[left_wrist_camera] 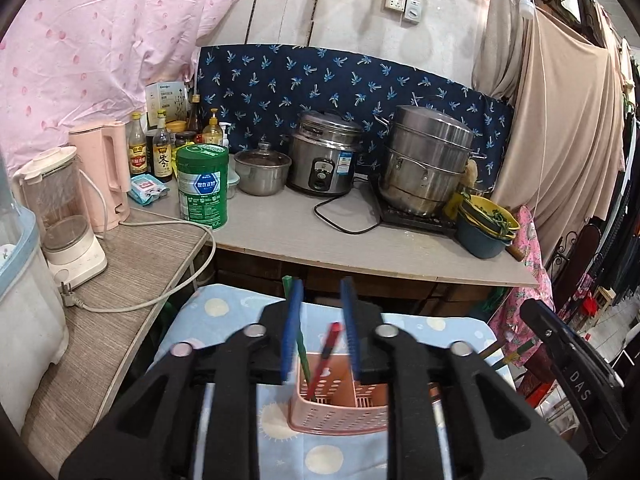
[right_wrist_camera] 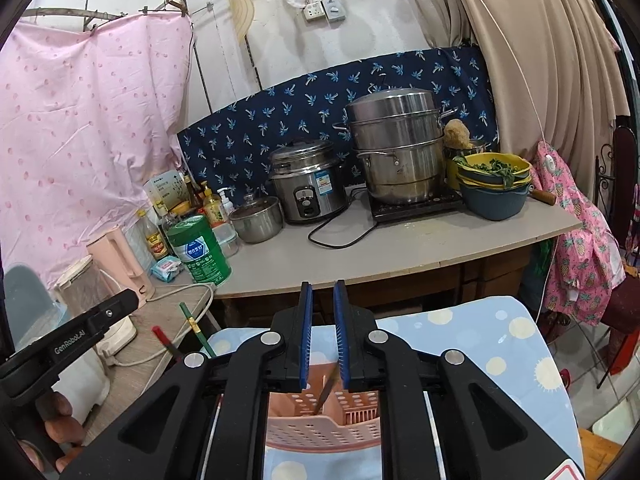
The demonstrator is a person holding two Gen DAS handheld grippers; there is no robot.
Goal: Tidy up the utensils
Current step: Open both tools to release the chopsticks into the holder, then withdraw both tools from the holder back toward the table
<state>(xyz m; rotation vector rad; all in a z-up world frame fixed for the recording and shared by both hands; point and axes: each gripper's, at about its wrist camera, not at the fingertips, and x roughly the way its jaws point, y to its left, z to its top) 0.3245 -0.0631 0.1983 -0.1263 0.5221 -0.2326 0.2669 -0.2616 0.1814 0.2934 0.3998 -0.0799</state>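
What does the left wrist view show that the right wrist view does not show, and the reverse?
Only the left wrist view shows the white plug lying on the side table. Only the right wrist view shows a person's fingers at its lower left edge. Both show the pink basket with chopsticks in it, the rice cooker and the green tin.

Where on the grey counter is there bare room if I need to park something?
The front strip of the counter is bare, from the green tin across to the blue basin stack, bar the black cord looping ahead of the rice cooker. The back row is crowded, the bottles at the left end most of all.
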